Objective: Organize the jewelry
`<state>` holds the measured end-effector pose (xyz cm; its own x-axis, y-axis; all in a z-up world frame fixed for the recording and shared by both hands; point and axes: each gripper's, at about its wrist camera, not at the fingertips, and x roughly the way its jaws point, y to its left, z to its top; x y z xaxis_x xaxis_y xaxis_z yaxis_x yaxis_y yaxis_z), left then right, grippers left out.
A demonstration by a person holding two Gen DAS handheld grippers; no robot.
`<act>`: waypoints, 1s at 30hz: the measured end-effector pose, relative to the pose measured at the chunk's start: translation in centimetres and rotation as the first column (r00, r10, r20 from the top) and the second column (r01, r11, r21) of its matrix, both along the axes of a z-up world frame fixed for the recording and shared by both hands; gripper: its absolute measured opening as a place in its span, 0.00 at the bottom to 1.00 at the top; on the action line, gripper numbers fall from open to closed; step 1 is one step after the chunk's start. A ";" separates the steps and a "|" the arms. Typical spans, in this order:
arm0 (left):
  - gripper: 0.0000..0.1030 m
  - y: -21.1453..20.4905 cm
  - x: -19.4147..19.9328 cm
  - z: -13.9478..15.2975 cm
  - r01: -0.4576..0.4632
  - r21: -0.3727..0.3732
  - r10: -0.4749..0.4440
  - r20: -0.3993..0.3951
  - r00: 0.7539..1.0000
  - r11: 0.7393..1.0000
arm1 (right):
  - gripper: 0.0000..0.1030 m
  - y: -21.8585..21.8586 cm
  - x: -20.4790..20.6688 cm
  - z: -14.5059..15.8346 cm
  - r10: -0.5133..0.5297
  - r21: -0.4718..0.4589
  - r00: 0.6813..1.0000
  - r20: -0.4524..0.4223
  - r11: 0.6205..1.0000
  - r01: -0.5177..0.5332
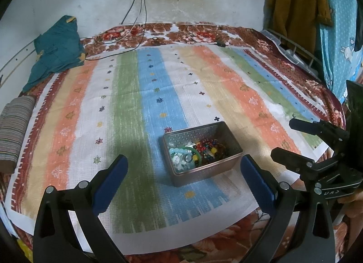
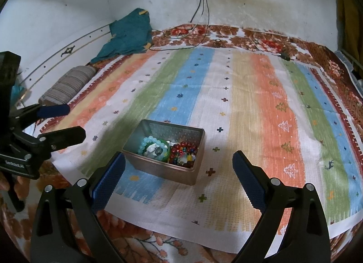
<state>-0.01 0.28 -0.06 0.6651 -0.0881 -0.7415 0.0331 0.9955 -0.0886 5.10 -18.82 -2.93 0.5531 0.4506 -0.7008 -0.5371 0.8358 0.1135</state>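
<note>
We are holding both the left tool [image 1: 184, 167] and the right tool [image 2: 178, 162] spread wide and empty above the bed, facing the metal tin [image 1: 202, 152] of tangled beads, and should be lowering one straight into it to pinch a single bracelet [image 2: 156, 148].

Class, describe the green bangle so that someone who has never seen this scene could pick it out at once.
Find the striped cloth spread over the bed; near its front edge sits an open metal tin. Inside, the green bangle lies between pale blue beads and dark red ones, and is the only smooth, solid ring among them.
</note>
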 end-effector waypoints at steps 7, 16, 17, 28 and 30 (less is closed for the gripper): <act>0.94 0.0 0.0 0.0 0.001 0.001 -0.001 -0.002 1.000 1.000 | 0.93 -0.1 0.2 -0.1 -0.001 0.001 1.000 -0.009 1.000 0.001; 0.94 -0.1 -0.3 -0.4 -0.024 0.049 0.025 -0.008 1.000 0.998 | 0.93 -0.1 0.2 0.0 0.006 -0.007 1.000 -0.011 1.000 -0.006; 0.94 -0.1 -0.4 -0.4 -0.023 0.049 0.023 -0.008 1.000 0.999 | 0.93 -0.1 0.1 0.0 0.007 -0.008 1.000 -0.011 1.000 -0.007; 0.94 -0.3 -0.4 -0.2 -0.021 0.048 0.022 -0.006 1.000 0.999 | 0.93 0.0 0.0 0.0 0.008 -0.005 1.000 -0.013 1.000 -0.008; 0.94 -0.4 -0.5 -0.1 -0.017 0.043 0.017 -0.004 1.000 0.999 | 0.93 0.0 0.0 0.1 0.009 -0.005 1.000 -0.014 1.000 -0.009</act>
